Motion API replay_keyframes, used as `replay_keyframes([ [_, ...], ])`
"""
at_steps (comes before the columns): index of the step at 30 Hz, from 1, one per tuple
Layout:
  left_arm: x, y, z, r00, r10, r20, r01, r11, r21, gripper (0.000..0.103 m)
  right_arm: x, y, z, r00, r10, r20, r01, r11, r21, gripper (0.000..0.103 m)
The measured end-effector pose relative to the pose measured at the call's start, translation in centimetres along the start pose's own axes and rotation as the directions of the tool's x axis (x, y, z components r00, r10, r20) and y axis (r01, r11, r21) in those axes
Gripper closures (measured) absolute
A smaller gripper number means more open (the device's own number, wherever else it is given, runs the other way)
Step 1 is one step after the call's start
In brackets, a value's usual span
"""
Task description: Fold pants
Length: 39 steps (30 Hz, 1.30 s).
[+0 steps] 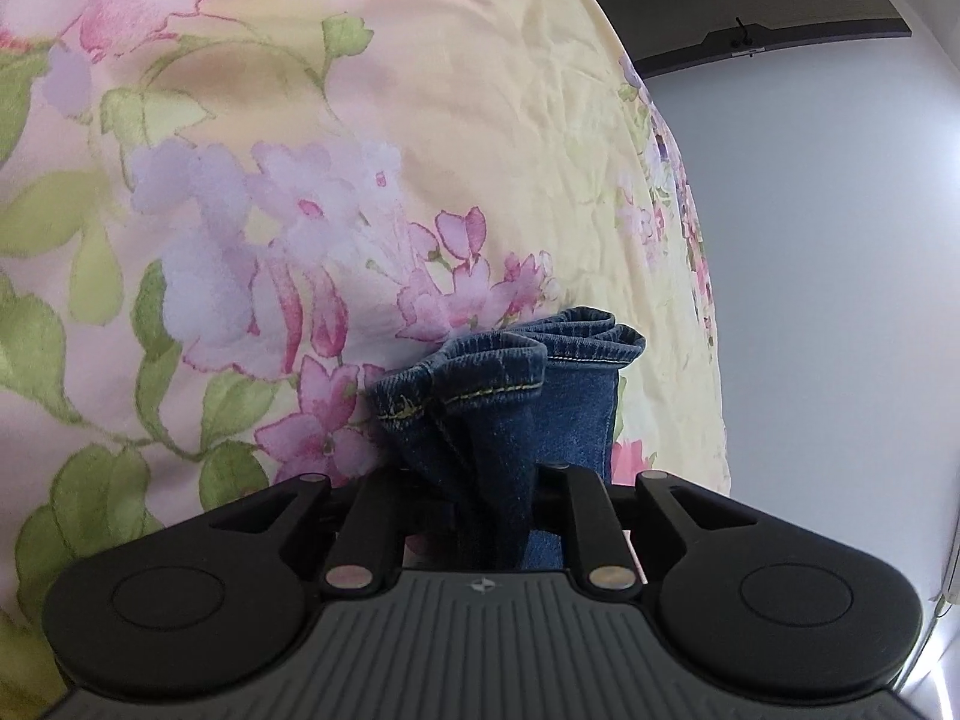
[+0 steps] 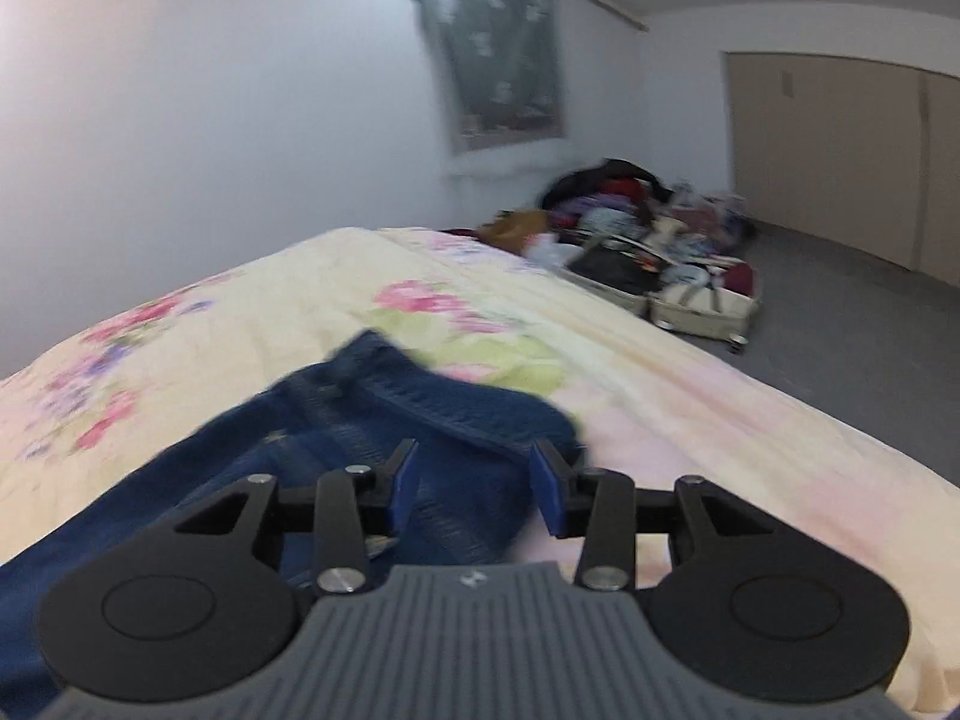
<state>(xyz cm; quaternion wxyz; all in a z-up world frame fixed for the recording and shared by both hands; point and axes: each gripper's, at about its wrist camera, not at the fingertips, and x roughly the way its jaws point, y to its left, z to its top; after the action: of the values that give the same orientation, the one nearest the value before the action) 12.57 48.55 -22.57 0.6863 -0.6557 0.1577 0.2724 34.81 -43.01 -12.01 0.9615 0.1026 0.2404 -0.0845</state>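
Dark blue jeans [image 1: 510, 372] lie on a floral bedspread [image 1: 420, 120]. In the left wrist view their hemmed leg ends stand bunched up out of my left gripper [image 1: 486, 480], which is shut on them; the denim hides its pads. In the right wrist view the waistband end of the jeans [image 2: 360, 408] lies rumpled on the bedspread [image 2: 660, 396]. My right gripper [image 2: 475, 480] hovers over it, open. Its blue pads [image 2: 403, 483] stand apart and do not press on the cloth. This view is motion-blurred.
The bed's edge runs down the right of the left wrist view, with pale floor [image 1: 840, 300] beyond it. Past the bed, an open suitcase heaped with clothes [image 2: 690, 294] sits on the grey floor [image 2: 870, 330] before closet doors [image 2: 840, 168].
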Motion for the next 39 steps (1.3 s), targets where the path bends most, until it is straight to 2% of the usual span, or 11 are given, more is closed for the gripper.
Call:
replay_keyframes([
  [3, 0.0, 0.1, -0.1, 1.0, -0.003, -0.015, 0.003, 1.0, 0.002, 0.082, -2.2, 6.2, -2.7, 0.956, 0.245, -0.16, -0.269, 0.953, -0.143, 0.071],
  [6, -0.2, 0.1, 0.2, 0.999, -0.006, -0.034, 0.006, 1.0, 0.009, 0.082, -5.2, 12.4, -6.7, 0.899, 0.344, -0.27, -0.43, 0.811, -0.396, 0.071],
  [11, -0.3, 0.2, 0.4, 0.999, -0.01, -0.054, 0.011, 1.0, 0.022, 0.08, -9.2, 17.8, -12.6, 0.899, 0.323, -0.296, -0.421, 0.449, -0.788, 0.077],
  [14, -0.4, 0.5, 0.3, 0.998, -0.016, -0.055, 0.017, 1.0, 0.01, 0.08, -8.1, 18.0, -13.4, 0.93, 0.253, -0.266, -0.347, 0.372, -0.861, 0.103],
  [19, -0.2, 0.6, 0.5, 0.998, -0.023, -0.053, 0.022, 1.0, -0.001, 0.08, -9.0, 16.9, -13.2, 0.899, 0.25, -0.36, -0.413, 0.209, -0.886, 0.103],
  [25, -0.3, 0.8, 0.6, 0.998, -0.029, -0.057, 0.029, 1.0, -0.004, 0.08, -8.6, 14.5, -15.5, 0.88, 0.185, -0.438, -0.465, 0.145, -0.873, 0.103],
  [28, -0.5, 0.9, 0.7, 0.997, -0.03, -0.066, 0.031, 1.0, 0.003, 0.08, -9.5, 14.4, -14.2, 0.904, 0.242, -0.353, -0.404, 0.211, -0.89, 0.103],
  [32, -0.6, 1.0, 0.5, 0.998, -0.032, -0.059, 0.032, 0.999, -0.006, 0.079, -10.7, 15.1, -12.8, 0.921, 0.311, -0.234, -0.307, 0.209, -0.929, 0.059],
  [34, -0.6, 0.9, 0.3, 0.998, -0.029, -0.058, 0.028, 1.0, -0.005, 0.079, -9.8, 15.5, -13.2, 0.929, 0.286, -0.233, -0.285, 0.155, -0.946, 0.059],
  [37, -0.8, 0.8, 0.3, 0.998, -0.027, -0.06, 0.027, 1.0, -0.011, 0.079, -6.9, 15.7, -14.5, 0.948, 0.201, -0.245, -0.265, 0.079, -0.961, 0.103],
  [39, -1.1, 0.8, 0.5, 0.998, -0.03, -0.057, 0.029, 1.0, -0.01, 0.079, -6.6, 15.4, -14.7, 0.943, 0.198, -0.267, -0.282, 0.055, -0.958, 0.103],
])
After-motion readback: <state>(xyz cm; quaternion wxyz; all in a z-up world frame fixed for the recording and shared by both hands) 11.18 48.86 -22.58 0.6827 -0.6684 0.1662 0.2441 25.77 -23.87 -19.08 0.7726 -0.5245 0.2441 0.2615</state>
